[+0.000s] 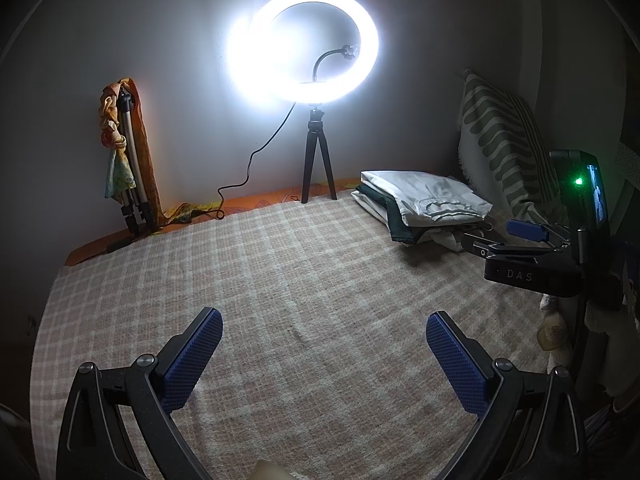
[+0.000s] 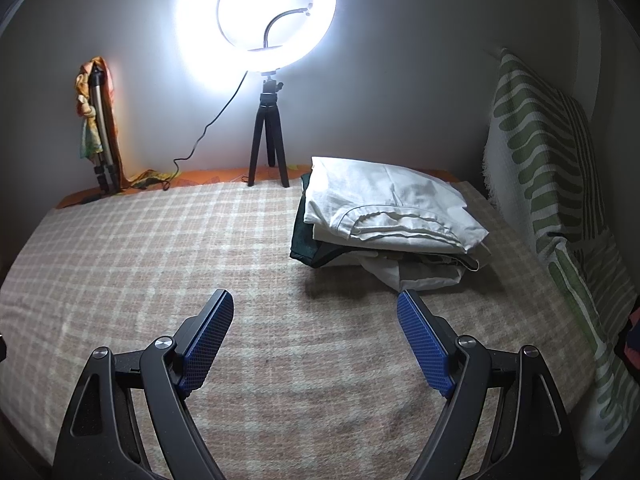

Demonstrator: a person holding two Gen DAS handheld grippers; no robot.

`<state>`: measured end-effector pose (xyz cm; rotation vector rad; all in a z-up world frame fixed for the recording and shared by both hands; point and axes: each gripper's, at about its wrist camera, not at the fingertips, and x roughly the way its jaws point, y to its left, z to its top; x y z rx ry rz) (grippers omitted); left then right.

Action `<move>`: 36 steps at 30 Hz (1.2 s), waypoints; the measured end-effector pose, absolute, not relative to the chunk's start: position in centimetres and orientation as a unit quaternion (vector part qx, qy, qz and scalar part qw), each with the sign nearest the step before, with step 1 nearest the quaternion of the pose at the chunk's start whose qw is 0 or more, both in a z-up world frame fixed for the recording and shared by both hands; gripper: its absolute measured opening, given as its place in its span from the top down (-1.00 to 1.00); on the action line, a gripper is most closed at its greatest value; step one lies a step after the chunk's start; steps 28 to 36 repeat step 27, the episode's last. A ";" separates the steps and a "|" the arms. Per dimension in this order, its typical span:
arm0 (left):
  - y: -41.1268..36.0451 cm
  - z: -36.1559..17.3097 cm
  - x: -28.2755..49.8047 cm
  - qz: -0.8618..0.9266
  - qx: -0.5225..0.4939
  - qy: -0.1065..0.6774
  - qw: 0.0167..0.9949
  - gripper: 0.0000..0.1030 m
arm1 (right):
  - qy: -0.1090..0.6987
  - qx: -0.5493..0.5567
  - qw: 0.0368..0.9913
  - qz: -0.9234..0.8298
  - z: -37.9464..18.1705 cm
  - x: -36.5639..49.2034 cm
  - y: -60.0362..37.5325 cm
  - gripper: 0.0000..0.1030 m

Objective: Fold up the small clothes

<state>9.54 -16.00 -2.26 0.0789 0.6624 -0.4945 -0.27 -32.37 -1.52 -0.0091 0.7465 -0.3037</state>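
Note:
A stack of folded clothes [image 1: 424,204], white on top with a dark green piece below, lies at the back right of the checked blanket [image 1: 280,280]. It also shows in the right wrist view [image 2: 384,216]. My left gripper [image 1: 324,320] is open and empty above bare blanket, well short of the stack. My right gripper [image 2: 316,300] is open and empty, its right fingertip close to the stack's near edge. The right gripper also shows in the left wrist view [image 1: 516,236] beside the stack.
A lit ring light on a black tripod [image 1: 316,160] stands at the back with its cable trailing left. A folded tripod draped with orange cloth [image 1: 128,160] leans in the back left corner. A green patterned cushion [image 2: 552,168] stands along the right side.

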 end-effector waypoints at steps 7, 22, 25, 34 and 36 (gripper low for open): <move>-15.7 -2.4 9.7 -0.240 0.039 0.325 0.914 -0.99 | 0.363 -0.004 0.920 -0.148 -1.6 -0.3 -32.3 -0.63; -15.3 -2.7 9.9 -0.229 0.044 0.325 0.916 -0.99 | 0.367 -0.005 0.919 -0.144 -1.8 -0.2 -32.2 -0.63; -15.3 -2.7 9.9 -0.229 0.043 0.325 0.917 -0.99 | 0.367 -0.004 0.919 -0.144 -1.9 -0.2 -32.2 -0.63; -15.2 -2.8 9.8 -0.228 0.041 0.328 0.916 -0.99 | 0.367 -0.004 0.919 -0.143 -1.9 -0.2 -32.2 -0.63; -15.2 -2.8 9.8 -0.228 0.041 0.328 0.916 -0.99 | 0.367 -0.004 0.919 -0.143 -1.9 -0.2 -32.2 -0.63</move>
